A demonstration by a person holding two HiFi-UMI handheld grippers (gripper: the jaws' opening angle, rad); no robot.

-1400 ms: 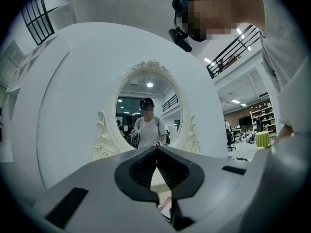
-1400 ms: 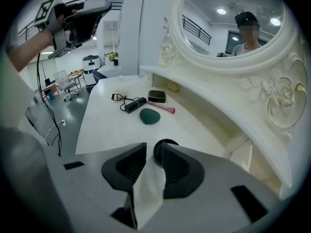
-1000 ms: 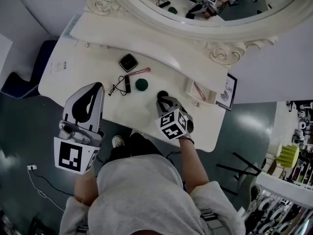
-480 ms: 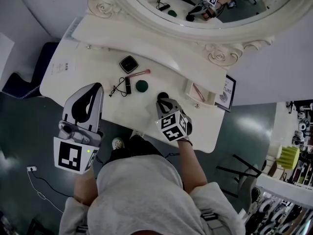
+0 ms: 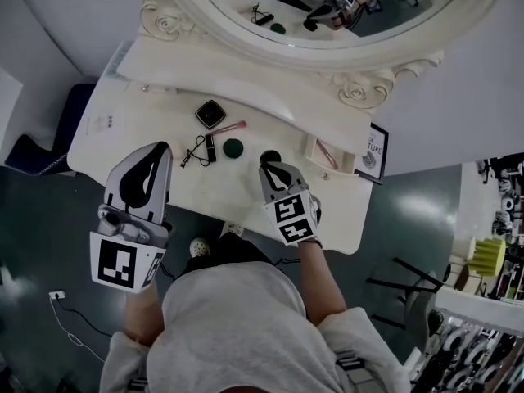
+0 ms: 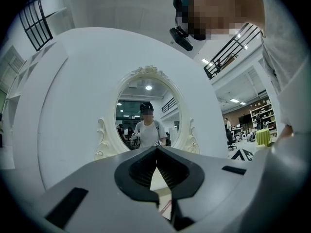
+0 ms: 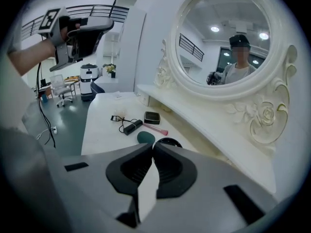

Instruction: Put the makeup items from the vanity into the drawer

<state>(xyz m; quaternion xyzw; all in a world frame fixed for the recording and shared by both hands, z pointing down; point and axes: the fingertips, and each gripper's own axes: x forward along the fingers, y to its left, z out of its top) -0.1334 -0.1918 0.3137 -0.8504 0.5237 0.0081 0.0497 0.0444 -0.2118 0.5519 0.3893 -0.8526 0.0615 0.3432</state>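
Fingers pressed together, empty, on both left gripper (image 5: 158,151) and right gripper (image 5: 268,170).
Right gripper's tips hover just beside a round black item (image 5: 271,156) on the vanity (image 5: 123,129), green makeup sponge (image 5: 233,147) near.

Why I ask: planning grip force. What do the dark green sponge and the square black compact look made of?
The dark green makeup sponge is probably soft foam: matte, rounded, no highlights. The square black compact is likely hard plastic, glossy: crisp edges, and its lid catches light.

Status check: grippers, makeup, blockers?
Left gripper shut, empty, above vanity front edge. Right gripper shut, empty, beside round black item. Compact, green sponge, pink stick on top. Nothing blocking.
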